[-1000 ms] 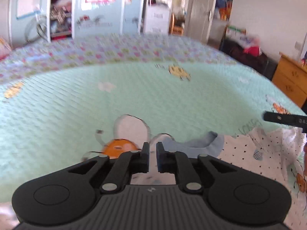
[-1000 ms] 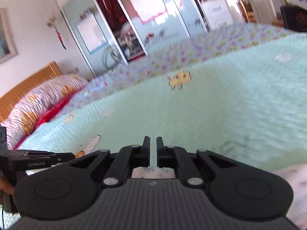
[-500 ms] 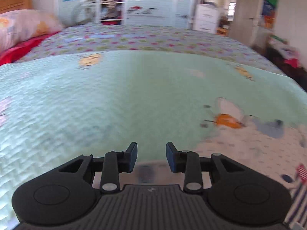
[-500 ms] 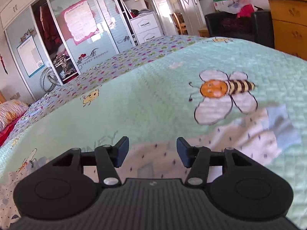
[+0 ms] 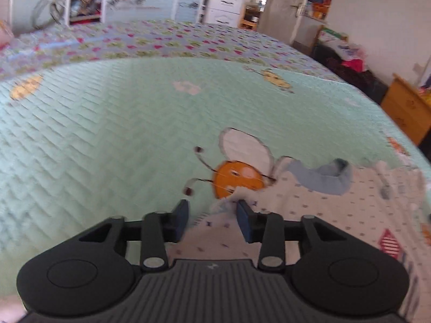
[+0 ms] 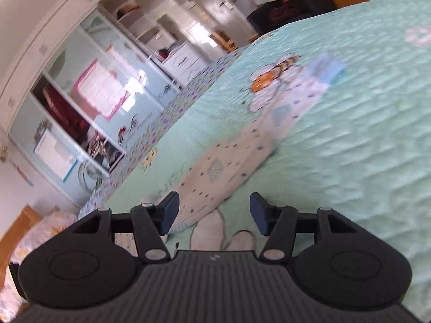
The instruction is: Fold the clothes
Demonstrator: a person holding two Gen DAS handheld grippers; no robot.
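Observation:
A white dotted garment (image 5: 336, 215) with a blue cuff (image 5: 327, 179) lies flat on the mint green bedspread (image 5: 107, 140), partly over a printed bee. My left gripper (image 5: 212, 215) hovers open over the garment's near left edge, and its pads do not touch the cloth. In the right wrist view the picture is tilted. There a sleeve of the garment (image 6: 229, 161) runs away to its blue cuff (image 6: 327, 71). My right gripper (image 6: 214, 210) is above the sleeve's near end with its jaws opening. The sleeve's edge lies by the left pad (image 6: 169, 212) and nothing is gripped.
A floral quilt (image 5: 161, 43) covers the far side of the bed. Behind it stand a wardrobe with sliding doors (image 6: 89, 102) and white drawers (image 5: 226, 8). A wooden dresser (image 5: 406, 113) and a dark chair with clutter (image 5: 350, 67) are by the bed's right side.
Both grippers were shut a second ago and now stand open. The left one has swung back over the garment's edge near the bee. The right one has rolled, so its view is tilted.

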